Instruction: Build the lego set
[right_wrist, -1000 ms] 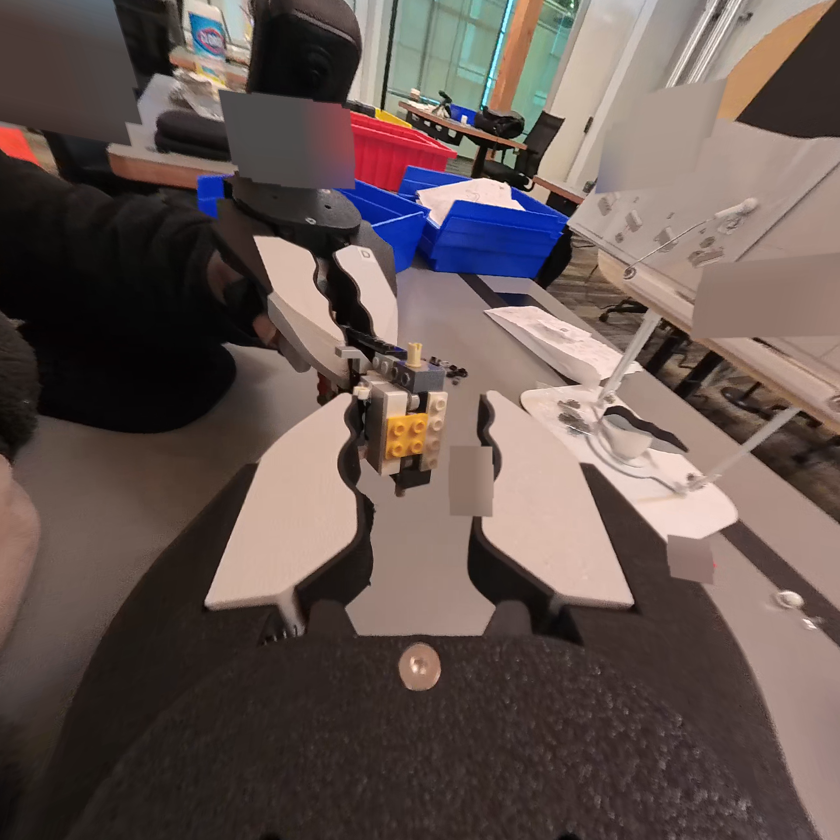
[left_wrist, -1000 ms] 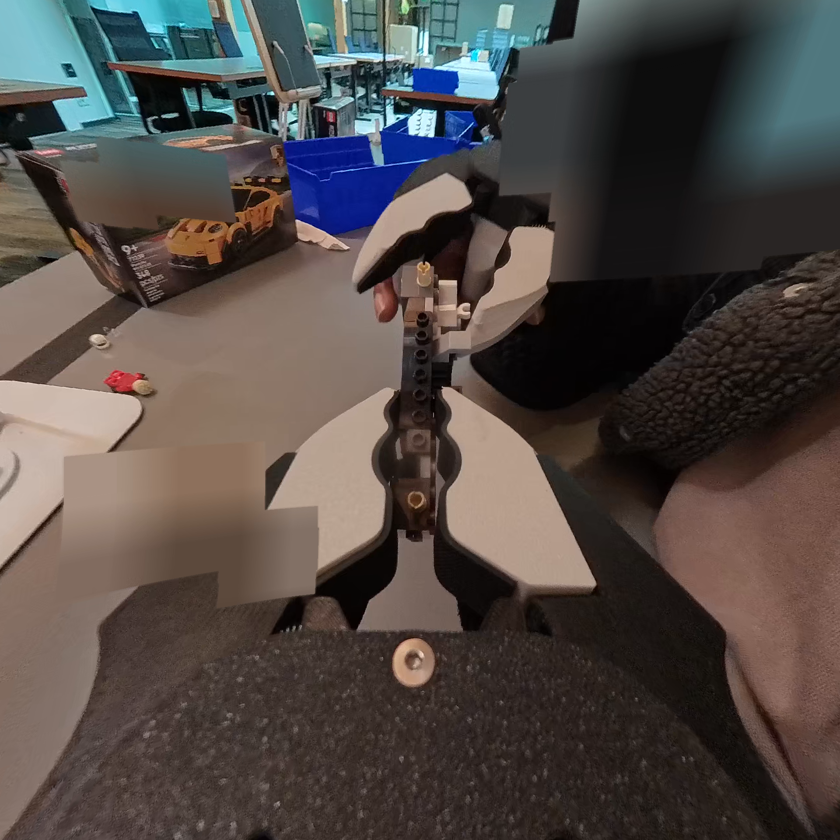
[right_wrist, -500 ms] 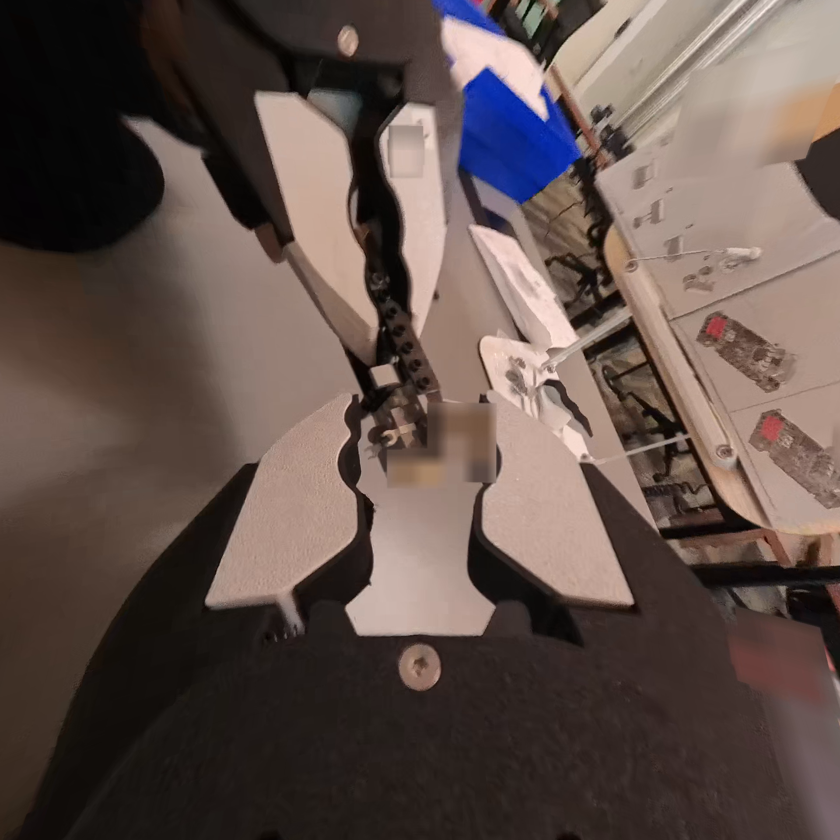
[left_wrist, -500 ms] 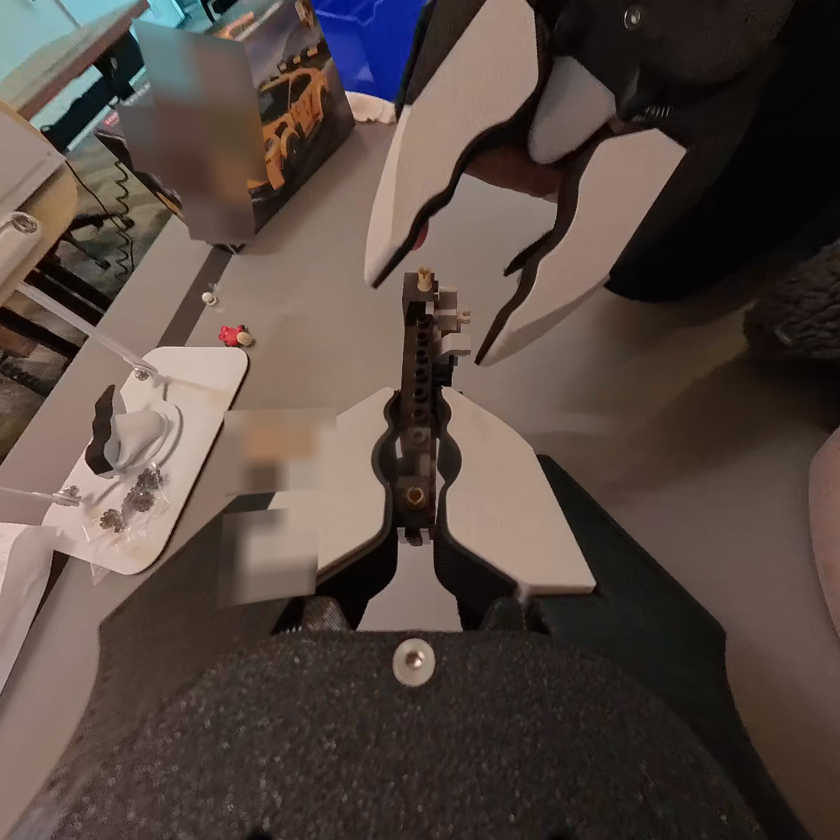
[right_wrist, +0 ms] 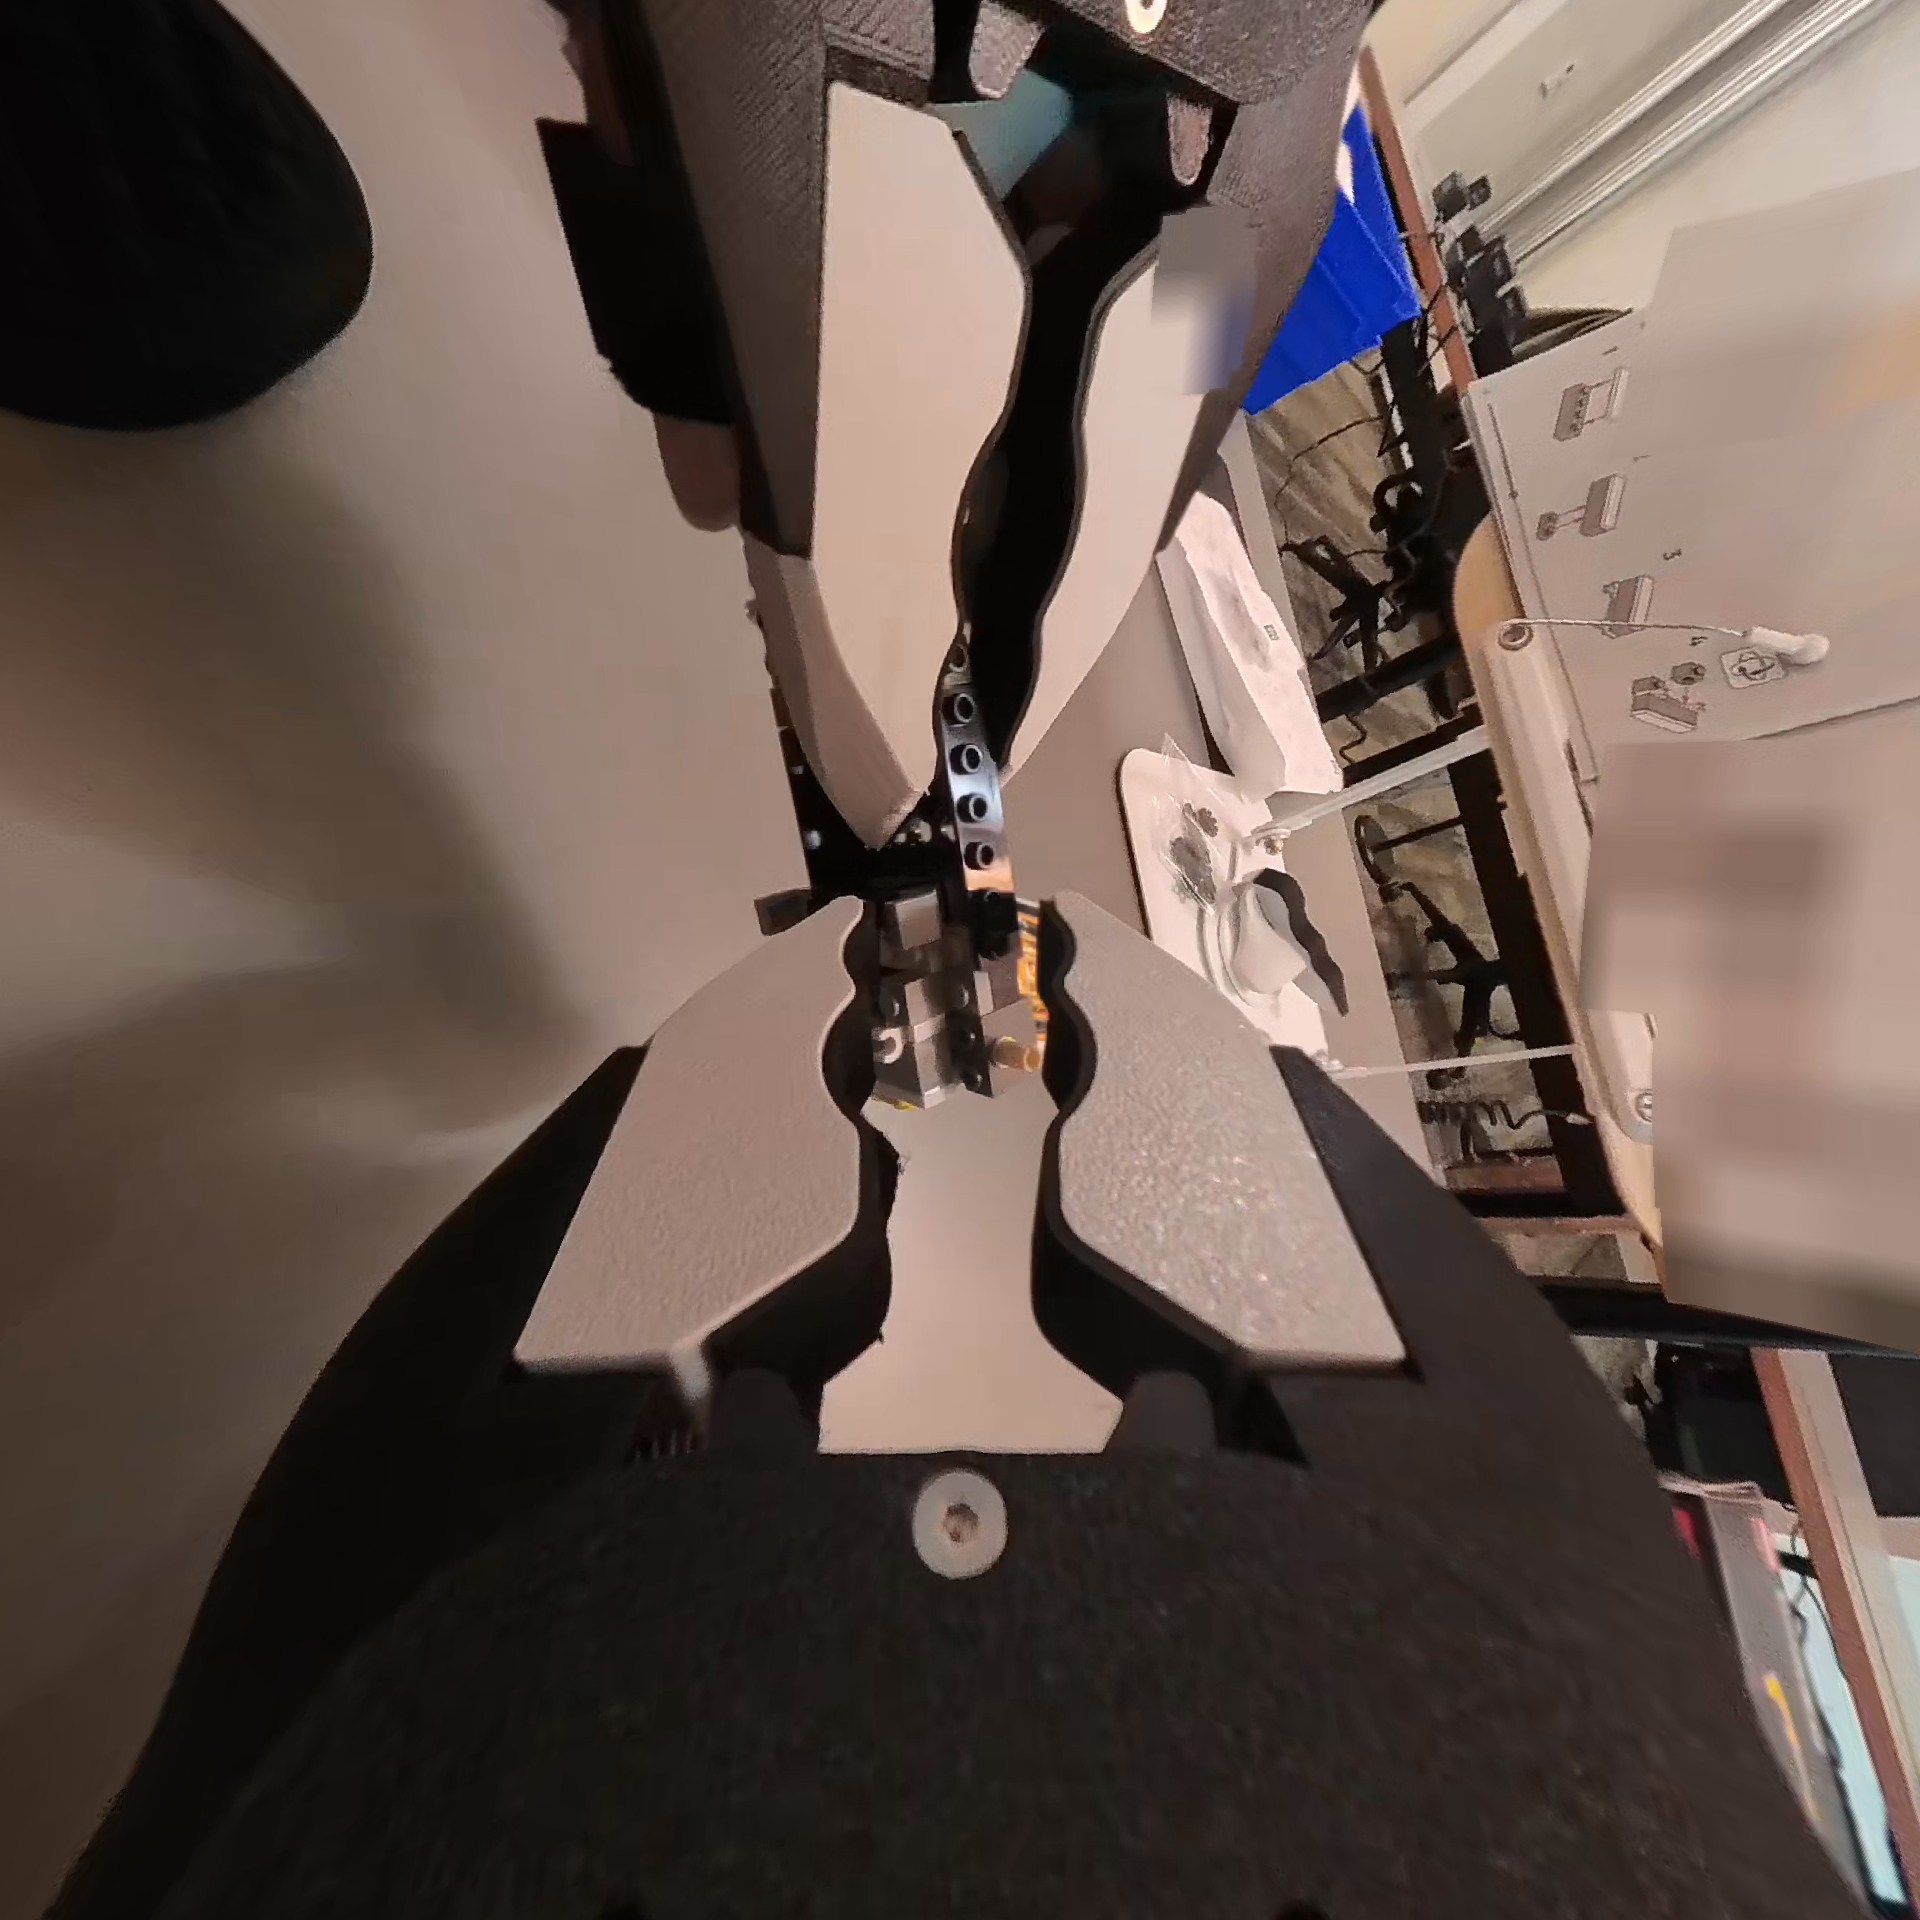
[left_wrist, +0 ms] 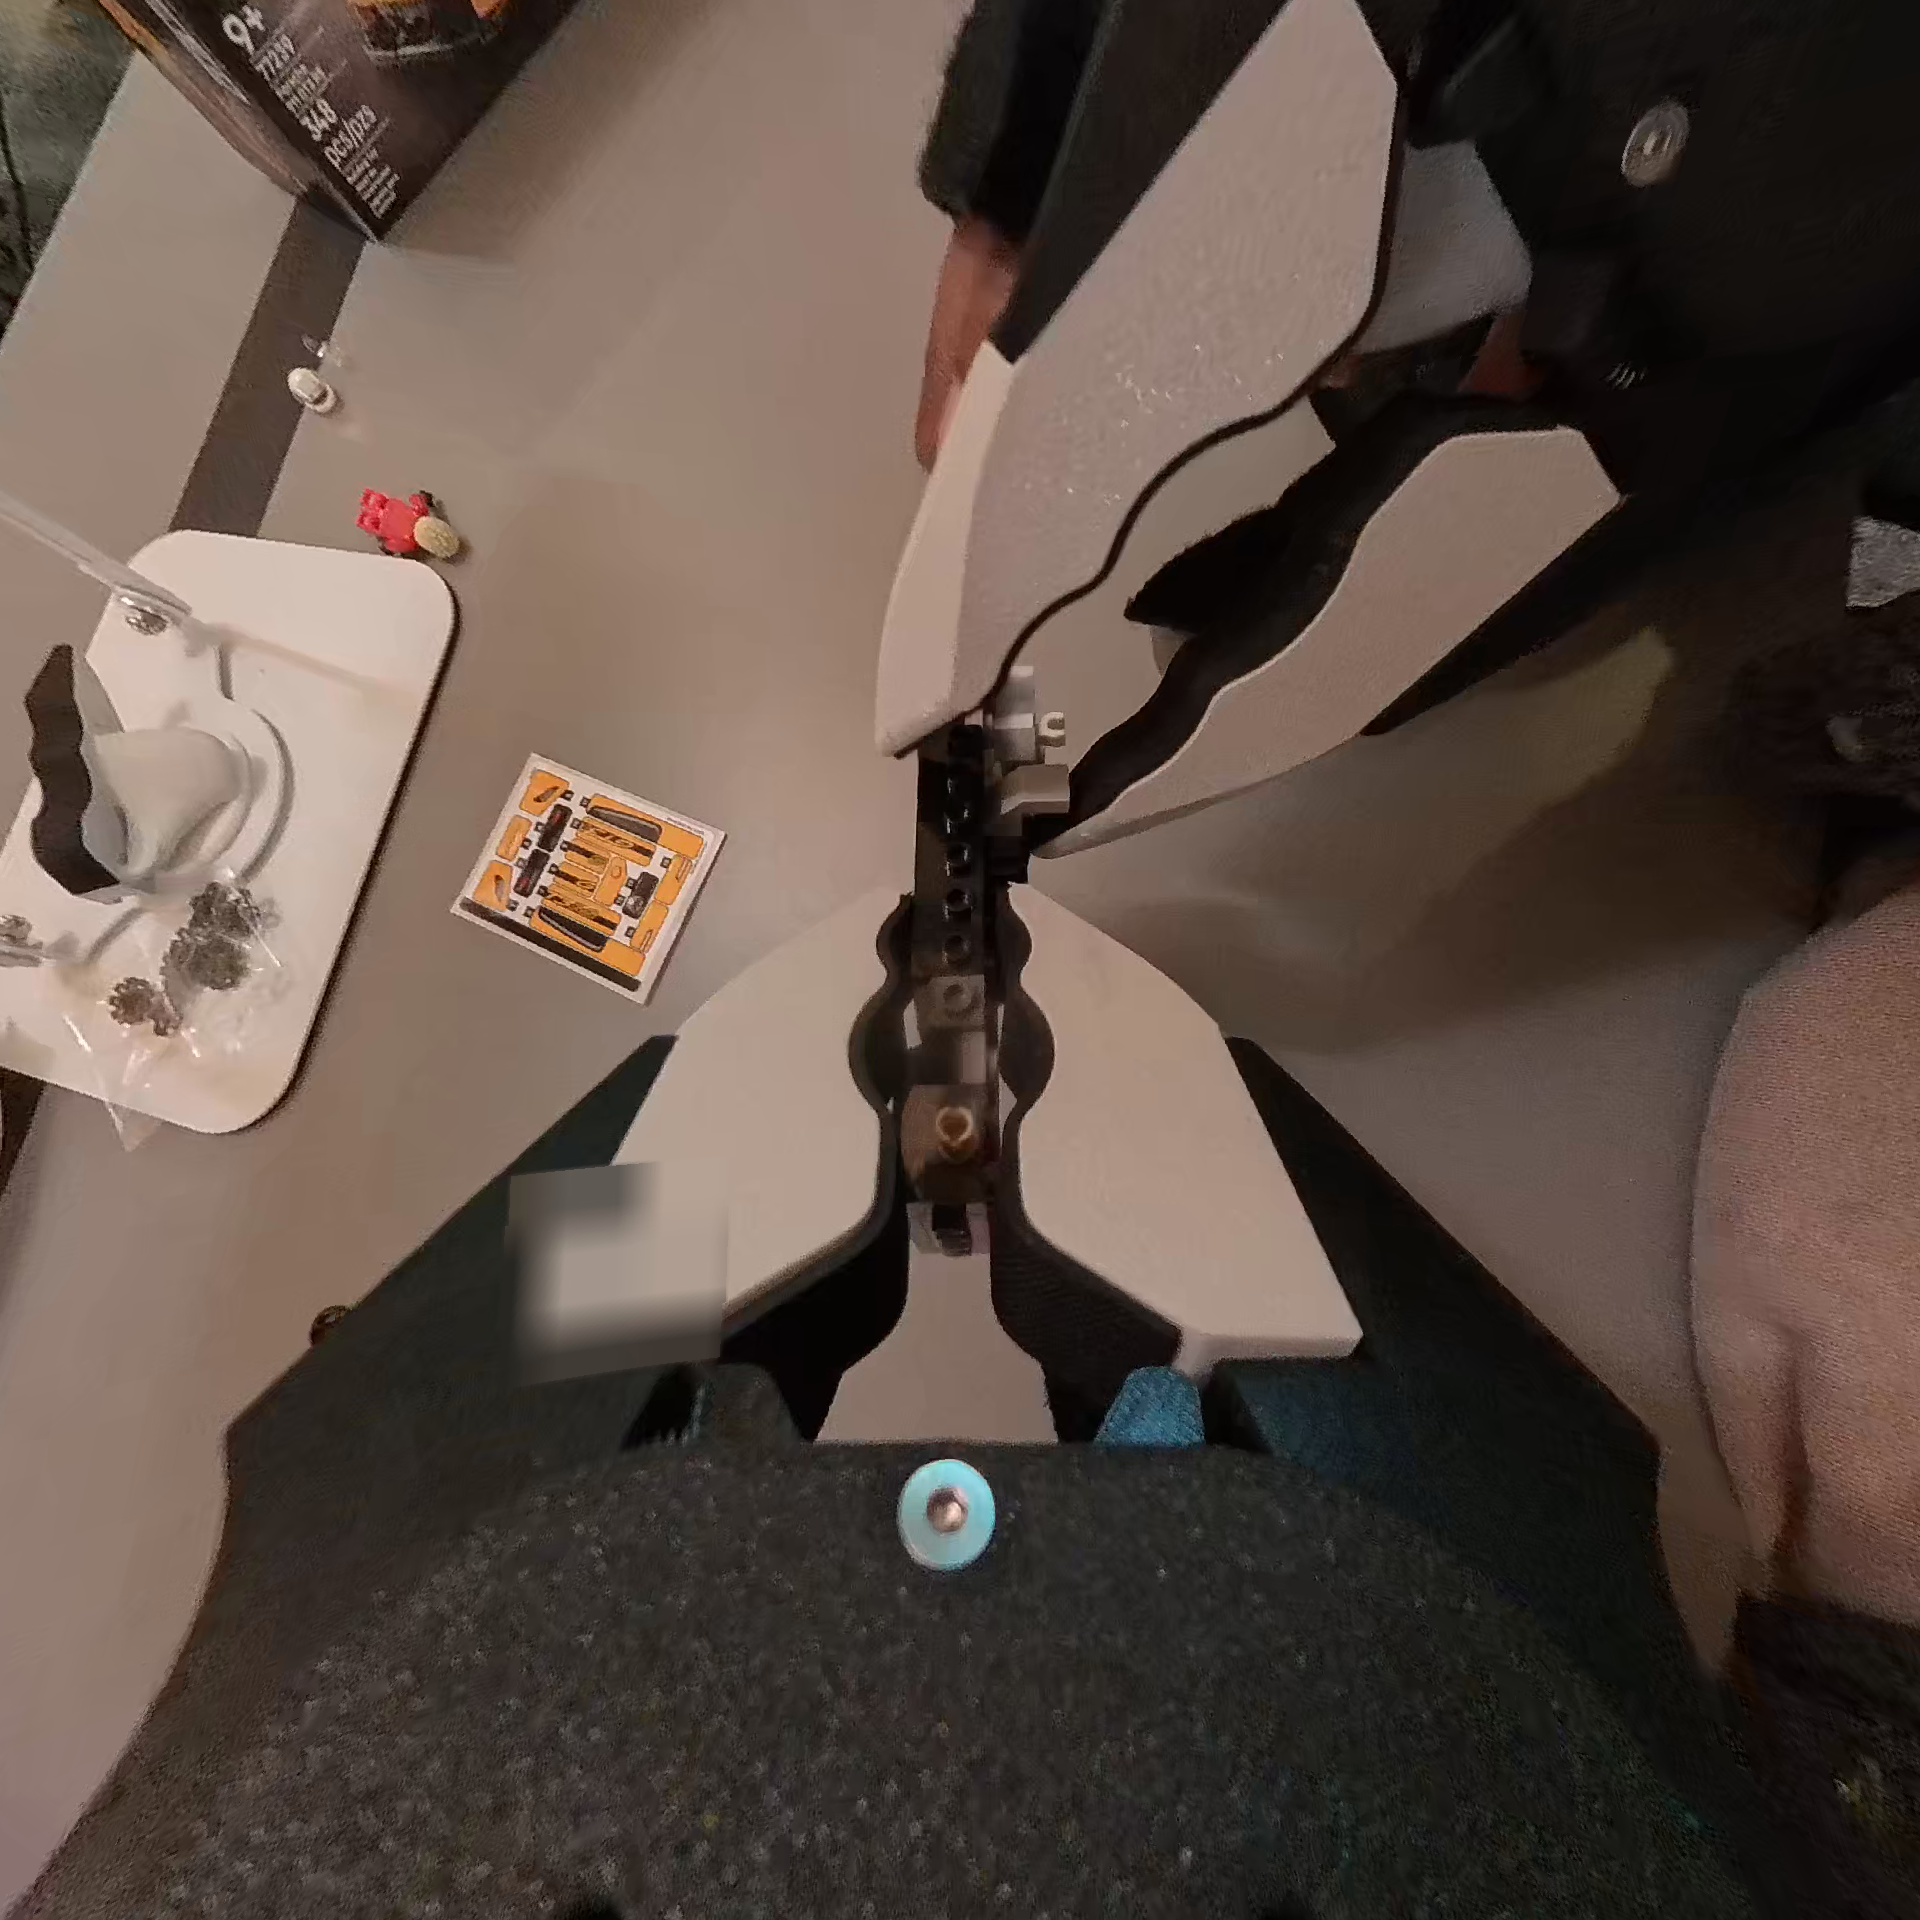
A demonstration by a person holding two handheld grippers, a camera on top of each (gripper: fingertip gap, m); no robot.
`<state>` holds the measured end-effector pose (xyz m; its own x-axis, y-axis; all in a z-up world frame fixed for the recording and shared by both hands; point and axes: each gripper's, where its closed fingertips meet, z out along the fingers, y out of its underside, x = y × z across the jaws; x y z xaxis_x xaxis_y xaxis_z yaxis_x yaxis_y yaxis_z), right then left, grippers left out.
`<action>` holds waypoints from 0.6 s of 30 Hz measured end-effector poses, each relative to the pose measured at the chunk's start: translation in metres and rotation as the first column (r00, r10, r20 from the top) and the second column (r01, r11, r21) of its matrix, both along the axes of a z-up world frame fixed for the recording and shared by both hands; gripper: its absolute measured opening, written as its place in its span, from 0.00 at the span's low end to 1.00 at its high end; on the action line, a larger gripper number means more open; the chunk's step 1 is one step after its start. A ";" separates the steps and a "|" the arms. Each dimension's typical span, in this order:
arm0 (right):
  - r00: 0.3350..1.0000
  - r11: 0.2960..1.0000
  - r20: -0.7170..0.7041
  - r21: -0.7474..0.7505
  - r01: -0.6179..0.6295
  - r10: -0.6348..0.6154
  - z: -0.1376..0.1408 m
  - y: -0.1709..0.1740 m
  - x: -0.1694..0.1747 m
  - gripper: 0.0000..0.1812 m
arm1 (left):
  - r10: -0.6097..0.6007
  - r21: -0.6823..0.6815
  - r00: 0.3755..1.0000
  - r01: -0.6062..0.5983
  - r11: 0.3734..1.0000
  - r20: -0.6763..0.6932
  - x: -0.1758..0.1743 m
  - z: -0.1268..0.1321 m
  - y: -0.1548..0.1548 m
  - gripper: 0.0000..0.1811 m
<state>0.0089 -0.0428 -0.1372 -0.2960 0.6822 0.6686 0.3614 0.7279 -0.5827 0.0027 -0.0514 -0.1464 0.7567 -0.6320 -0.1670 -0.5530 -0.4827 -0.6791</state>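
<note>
Two handheld grippers meet tip to tip above a grey desk point(left_wrist: 644, 499), sharing one small lego assembly point(left_wrist: 961, 894).

The left gripper point(left_wrist: 954, 914) has its fingers closed on the near end of the assembly, a narrow black studded strip with grey bricks and a tan pin lying lengthwise in the slot between them. The far end of the strip sticks out past the fingertips.

The right gripper point(right_wrist: 951, 925) reaches in from the opposite side. Its fingers sit either side of the far end, where light grey bricks are stacked; one fingertip touches the strip's top, the other presses the grey bricks. In the right wrist view those fingers frame the grey bricks with a narrow gap on one side, so a full grip cannot be confirmed.

Left of the left fingers, on the desk, lies an orange and black sticker sheet point(left_wrist: 588, 878). Further left, a white tray point(left_wrist: 343, 665) holds a clear bag of small dark parts point(left_wrist: 192, 951). Beyond the tray rest a small red piece point(left_wrist: 390, 514) and the corner of the set's box point(left_wrist: 343, 125). A blue bin point(right_wrist: 1340, 281) shows beyond the right fingers; its contents are hidden.
</note>
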 end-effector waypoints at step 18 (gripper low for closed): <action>0.996 0.998 -0.073 -0.041 0.050 -0.052 -0.005 -0.012 -0.006 0.12 | -0.009 -0.033 0.998 0.011 0.999 0.066 -0.004 -0.001 -0.011 0.07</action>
